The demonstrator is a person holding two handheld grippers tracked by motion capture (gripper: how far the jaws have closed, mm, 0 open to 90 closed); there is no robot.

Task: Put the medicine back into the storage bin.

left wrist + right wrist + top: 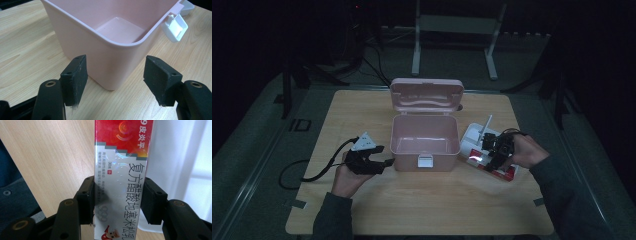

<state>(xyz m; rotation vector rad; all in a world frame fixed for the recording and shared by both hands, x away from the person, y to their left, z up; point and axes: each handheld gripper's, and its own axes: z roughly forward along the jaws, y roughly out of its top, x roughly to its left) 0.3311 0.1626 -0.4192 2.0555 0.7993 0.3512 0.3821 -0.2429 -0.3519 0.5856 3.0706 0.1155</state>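
Carton (122,177) of ointment, red and white, lies right of the open pink box (425,145), pinched across its narrow sides by the right gripper (118,200); light, crushable card, so mid-length suits, while the left gripper (116,77) waits spread.

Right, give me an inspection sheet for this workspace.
Surface: wooden table, bare near the front edge.
Job's things: pink box, lid up, inside bare; red-and-white carton by a white tray.
Clutter: nothing seen.
Grippers: left gripper open at the box's corner, not touching; right gripper shut on the carton.
Cables: black cable trails off the table's left edge.
Surroundings: dark room, white stand behind.
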